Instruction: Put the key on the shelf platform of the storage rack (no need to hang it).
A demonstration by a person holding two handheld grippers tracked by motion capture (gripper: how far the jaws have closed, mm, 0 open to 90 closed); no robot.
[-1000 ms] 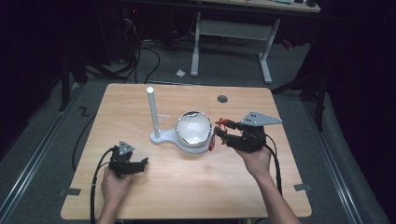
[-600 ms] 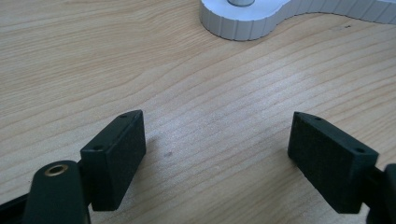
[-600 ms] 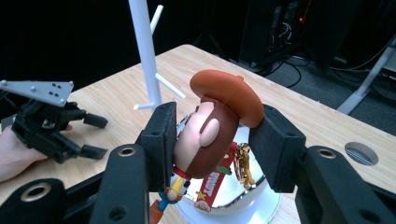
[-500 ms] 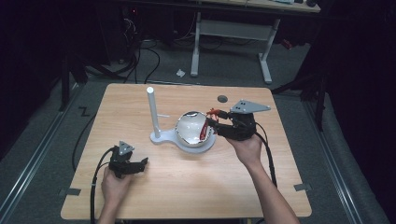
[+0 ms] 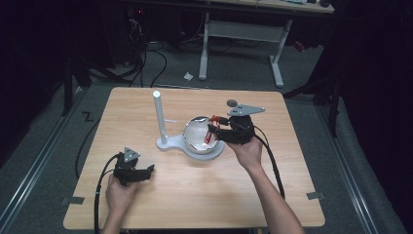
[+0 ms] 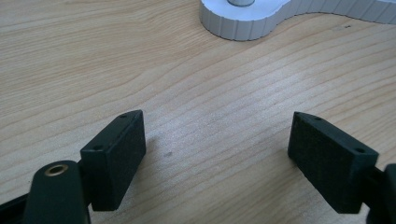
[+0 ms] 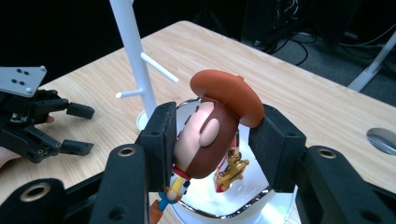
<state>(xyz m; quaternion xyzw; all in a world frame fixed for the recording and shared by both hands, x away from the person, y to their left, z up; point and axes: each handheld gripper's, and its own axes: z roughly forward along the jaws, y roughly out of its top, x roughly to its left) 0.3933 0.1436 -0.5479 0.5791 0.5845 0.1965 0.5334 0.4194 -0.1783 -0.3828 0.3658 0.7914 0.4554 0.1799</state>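
Holding the cowboy figure (image 7: pixel 215 130) by its head, the right claw (image 5: pixel 213 132) hangs directly over the bowl (image 5: pixel 199 142) (placement step). Next, judged: lower, then release. Left claw (image 6: pixel 229 154) gapes empty on the desk (image 5: pixel 195 195).

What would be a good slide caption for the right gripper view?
Right gripper holds a cowboy figure by its head above the shiny bowl.

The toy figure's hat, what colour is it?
The hat is orange-brown, clearest in the right gripper view.
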